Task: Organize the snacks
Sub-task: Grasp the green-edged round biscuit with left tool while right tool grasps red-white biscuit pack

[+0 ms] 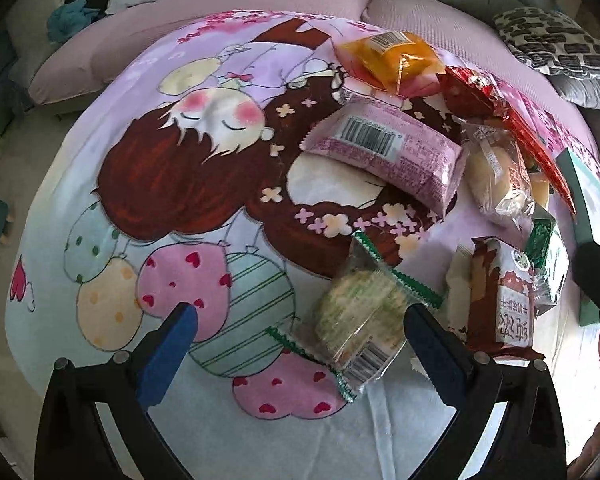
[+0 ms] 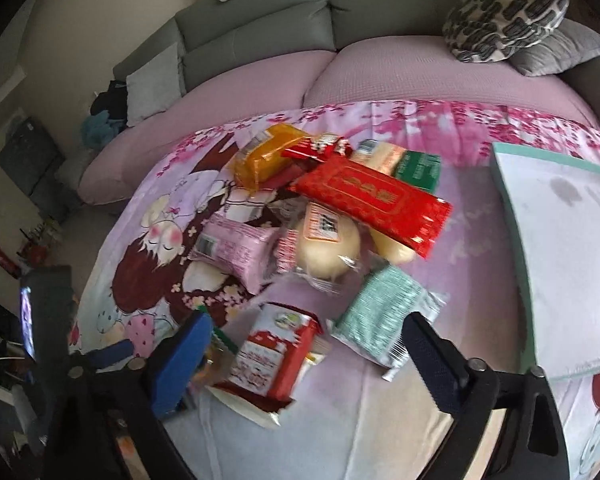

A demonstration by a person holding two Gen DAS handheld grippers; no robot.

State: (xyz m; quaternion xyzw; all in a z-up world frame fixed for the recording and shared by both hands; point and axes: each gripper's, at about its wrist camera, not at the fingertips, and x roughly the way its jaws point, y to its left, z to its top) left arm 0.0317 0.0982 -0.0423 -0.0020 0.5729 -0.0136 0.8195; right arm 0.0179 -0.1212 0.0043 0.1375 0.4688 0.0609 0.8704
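A heap of wrapped snacks lies on a table under a cartoon-print cloth. In the left wrist view my left gripper is open just above the cloth. A clear packet with green zigzag ends lies between its blue pads, close to the right one and not pressed. In the right wrist view my right gripper is open low over the near side of the heap. A red-and-white packet lies between its fingers, and a pale green packet lies near the right finger. Neither one is gripped.
Further back lie a pink packet, an orange packet, a flat red packet and pale buns in clear wrap. A teal-rimmed white box stands at the right. Behind is a sofa with a patterned cushion.
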